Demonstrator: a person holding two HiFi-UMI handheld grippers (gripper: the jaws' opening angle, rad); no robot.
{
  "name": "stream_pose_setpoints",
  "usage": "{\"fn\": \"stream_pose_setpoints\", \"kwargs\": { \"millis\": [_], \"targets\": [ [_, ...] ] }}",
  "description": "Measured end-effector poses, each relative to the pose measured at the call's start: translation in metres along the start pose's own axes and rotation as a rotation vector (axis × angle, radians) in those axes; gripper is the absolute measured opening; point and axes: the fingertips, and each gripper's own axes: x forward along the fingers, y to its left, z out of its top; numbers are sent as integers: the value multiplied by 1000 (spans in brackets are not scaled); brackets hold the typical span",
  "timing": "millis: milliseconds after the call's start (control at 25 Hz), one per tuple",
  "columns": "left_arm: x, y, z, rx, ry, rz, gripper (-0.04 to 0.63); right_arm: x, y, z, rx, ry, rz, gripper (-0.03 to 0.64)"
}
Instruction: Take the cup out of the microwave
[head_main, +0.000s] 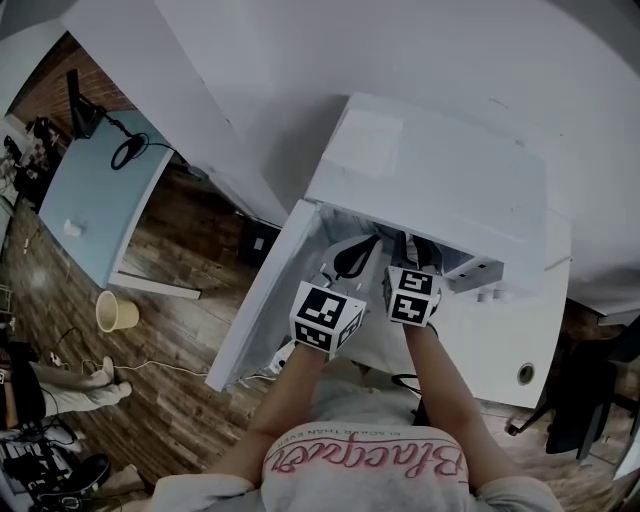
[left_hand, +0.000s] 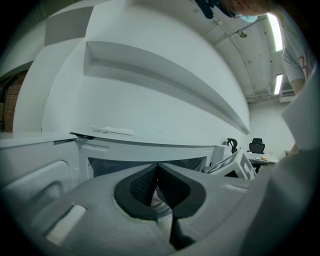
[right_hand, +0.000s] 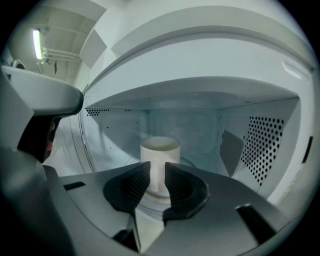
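So my right claw (right_hand: 157, 169) is reached into the open microwave (head_main: 430, 170) and clenched on the handle of the white cup (right_hand: 160, 147). The cup's still upright inside, about mid-floor on the glass plate (right_hand: 197, 162), clear of the side walls. My left claw (left_hand: 158, 169) is pinched closed on nothing, out front by the door (head_main: 262, 295).

You are working in an office-type workspace. The white box-shaped microwave (head_main: 430, 170) stands on a white flat-topped desk (head_main: 500, 340) fitted with a round cable port. A light-blue rectangular desk (head_main: 95, 210) stands to your left on the brown wood-plank floor (head_main: 190, 250). A black high-backed office chair (left_hand: 256, 145) stands across the room. Overhead, long fluorescent ceiling tubes (left_hand: 274, 31) provide lighting. A loose white cable (head_main: 150, 368) lies on the floor.
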Motion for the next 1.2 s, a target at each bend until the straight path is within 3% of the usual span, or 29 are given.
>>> {"fn": "stream_pose_setpoints", "kwargs": {
  "millis": [440, 640, 1200],
  "targets": [
    [-8, 10, -3, 2, 12, 47, 3, 10, 2, 1, -26, 7, -33, 94],
    [-12, 14, -6, 4, 22, 56, 3, 12, 0, 3, -23, 4, -56, 64],
    [-19, 15, -9, 7, 26, 49, 3, 6, -5, -1, 0, 3, -26, 54]
  ]
}}
